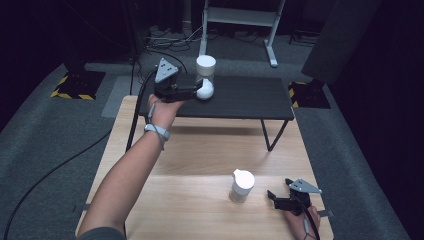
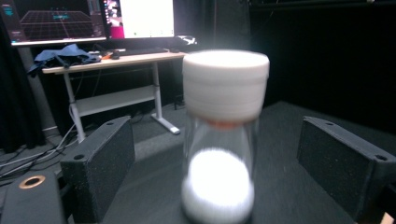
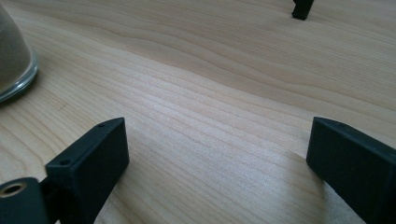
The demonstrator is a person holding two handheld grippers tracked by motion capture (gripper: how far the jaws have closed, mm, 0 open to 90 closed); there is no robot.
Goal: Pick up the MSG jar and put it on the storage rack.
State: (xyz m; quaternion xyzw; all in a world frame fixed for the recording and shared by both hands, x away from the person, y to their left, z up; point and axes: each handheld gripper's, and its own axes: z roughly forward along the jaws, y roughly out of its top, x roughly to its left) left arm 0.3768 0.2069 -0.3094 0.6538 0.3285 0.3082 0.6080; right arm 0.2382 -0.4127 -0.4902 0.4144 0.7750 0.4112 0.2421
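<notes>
The wooden table (image 1: pixel 200 165) takes up most of the near ground, its broad middle bare. A low black table (image 1: pixel 245 97) stands across its far end, one leg planted on the wood. Beyond lie grey carpet, loose cables and a white desk frame (image 1: pixel 240 20).

A white-capped jar (image 1: pixel 205 77) stands upright at the black table's left end, near the front edge. The left gripper (image 1: pixel 196 93) sits level around its lower part; in the left gripper view the jar (image 2: pixel 224 135) stands between the jaws with a gap on either side, unheld.

A second jar (image 1: pixel 242 185) stands near the wooden table's front right. Just right of it the right gripper (image 1: pixel 274 196) rests low by the corner, jaws spread wide and empty over bare wood.
</notes>
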